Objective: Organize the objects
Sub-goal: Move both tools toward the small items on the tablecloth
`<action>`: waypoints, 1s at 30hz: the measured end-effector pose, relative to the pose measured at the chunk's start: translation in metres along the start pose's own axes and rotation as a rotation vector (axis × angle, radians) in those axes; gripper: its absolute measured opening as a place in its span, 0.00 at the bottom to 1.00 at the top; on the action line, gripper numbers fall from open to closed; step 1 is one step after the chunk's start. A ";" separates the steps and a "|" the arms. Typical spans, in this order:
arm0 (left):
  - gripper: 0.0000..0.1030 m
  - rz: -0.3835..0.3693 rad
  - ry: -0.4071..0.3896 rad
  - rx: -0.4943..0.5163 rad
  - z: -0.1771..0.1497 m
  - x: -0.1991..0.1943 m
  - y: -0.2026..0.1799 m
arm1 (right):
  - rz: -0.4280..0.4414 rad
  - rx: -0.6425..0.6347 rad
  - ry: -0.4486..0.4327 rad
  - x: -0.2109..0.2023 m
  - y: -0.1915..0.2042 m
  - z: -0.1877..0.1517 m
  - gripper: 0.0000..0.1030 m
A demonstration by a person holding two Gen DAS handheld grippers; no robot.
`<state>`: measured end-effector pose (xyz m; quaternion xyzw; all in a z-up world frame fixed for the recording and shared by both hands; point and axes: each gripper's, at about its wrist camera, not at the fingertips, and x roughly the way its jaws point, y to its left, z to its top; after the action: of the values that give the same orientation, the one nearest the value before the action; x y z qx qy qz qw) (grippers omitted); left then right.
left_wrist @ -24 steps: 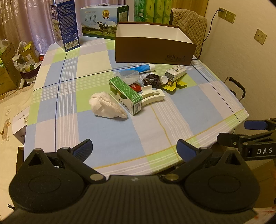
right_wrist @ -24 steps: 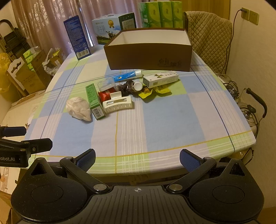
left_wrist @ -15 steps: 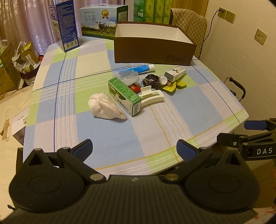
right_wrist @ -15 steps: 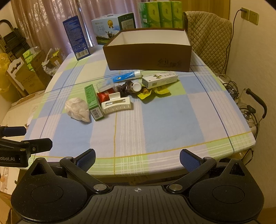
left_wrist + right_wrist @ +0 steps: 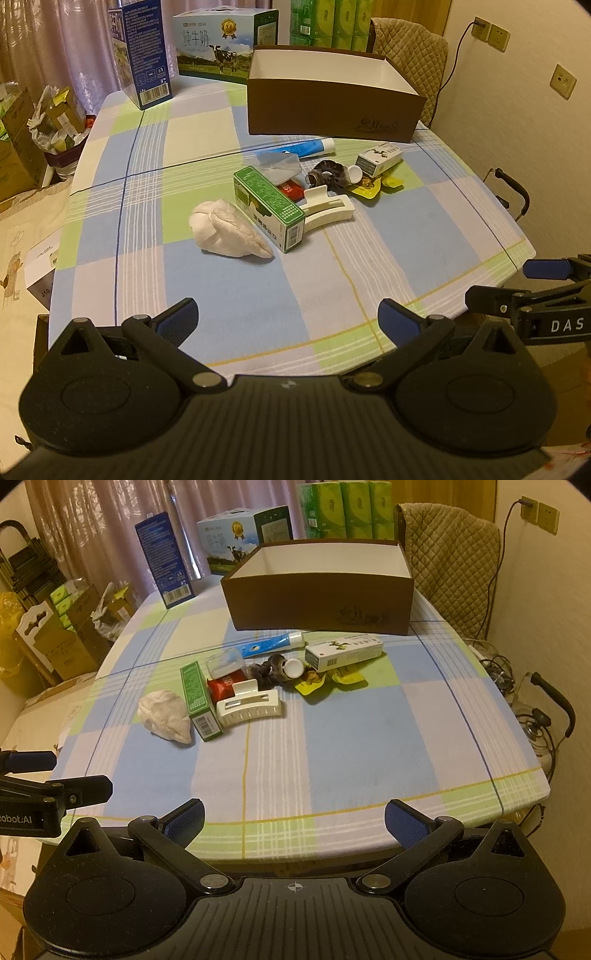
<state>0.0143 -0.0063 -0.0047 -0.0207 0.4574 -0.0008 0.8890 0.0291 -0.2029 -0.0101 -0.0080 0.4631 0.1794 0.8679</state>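
The pile of small stuff (image 5: 258, 679) sits well ahead of both grippers, just in front of the empty brown box (image 5: 321, 594). Left gripper (image 5: 288, 319) and right gripper (image 5: 293, 818) are both spread wide, holding nothing. Everything's overlapping, so grabbing the green carton (image 5: 269, 206) could easily drag the clip (image 5: 325, 210) along.

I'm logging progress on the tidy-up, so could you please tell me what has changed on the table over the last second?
Nothing has been gripped or released. Both views have crept slightly closer to the pile. The left claw and right claw stay open and empty; the crumpled white cloth, green carton, white hair clip and brown cardboard box lie as before.
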 end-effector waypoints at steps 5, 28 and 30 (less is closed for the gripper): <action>0.99 0.004 0.002 -0.006 0.001 0.002 0.001 | 0.000 0.000 0.001 0.002 0.001 0.002 0.98; 0.99 0.051 0.035 -0.065 0.036 0.037 -0.001 | 0.021 0.010 0.029 0.031 -0.037 0.042 0.98; 0.99 0.057 0.039 -0.075 0.042 0.043 -0.002 | 0.021 0.011 0.032 0.035 -0.043 0.047 0.98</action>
<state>0.0732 -0.0079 -0.0154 -0.0409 0.4745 0.0410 0.8783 0.0980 -0.2240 -0.0184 -0.0011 0.4779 0.1858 0.8585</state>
